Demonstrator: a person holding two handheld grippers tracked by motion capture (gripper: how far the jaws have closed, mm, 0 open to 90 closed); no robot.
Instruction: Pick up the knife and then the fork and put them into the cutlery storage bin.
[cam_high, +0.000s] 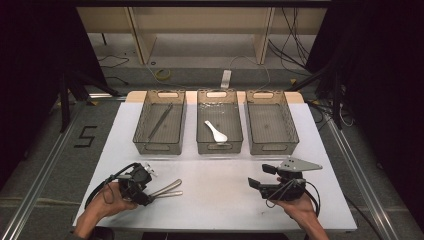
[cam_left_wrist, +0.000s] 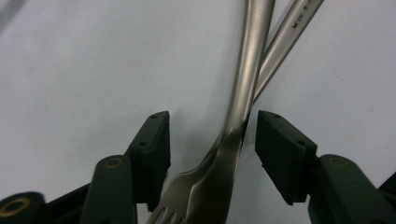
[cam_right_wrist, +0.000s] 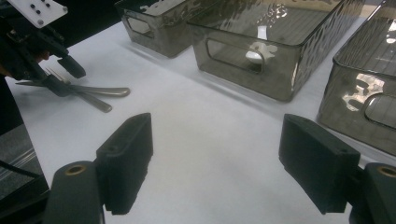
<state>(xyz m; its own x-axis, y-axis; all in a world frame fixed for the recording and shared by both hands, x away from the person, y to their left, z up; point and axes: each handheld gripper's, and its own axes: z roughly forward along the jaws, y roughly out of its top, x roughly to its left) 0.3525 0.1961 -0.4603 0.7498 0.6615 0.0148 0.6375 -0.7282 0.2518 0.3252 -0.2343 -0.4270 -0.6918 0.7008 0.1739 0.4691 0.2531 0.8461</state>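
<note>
Two forks (cam_left_wrist: 240, 100), plain steel, polished, slim handles crossed; stamped lettering on far one's handle. Lying flat on white table (cam_high: 220, 192), near-left, tines under left gripper (cam_high: 143, 186), handles pointing right. Left gripper (cam_left_wrist: 212, 140): jaws about half open, straddling fork necks, pads not touching metal. Right gripper (cam_right_wrist: 217, 163): wide open, nothing held, near-right above bare table. Three trays (cam_high: 219, 145) at far side.
</note>
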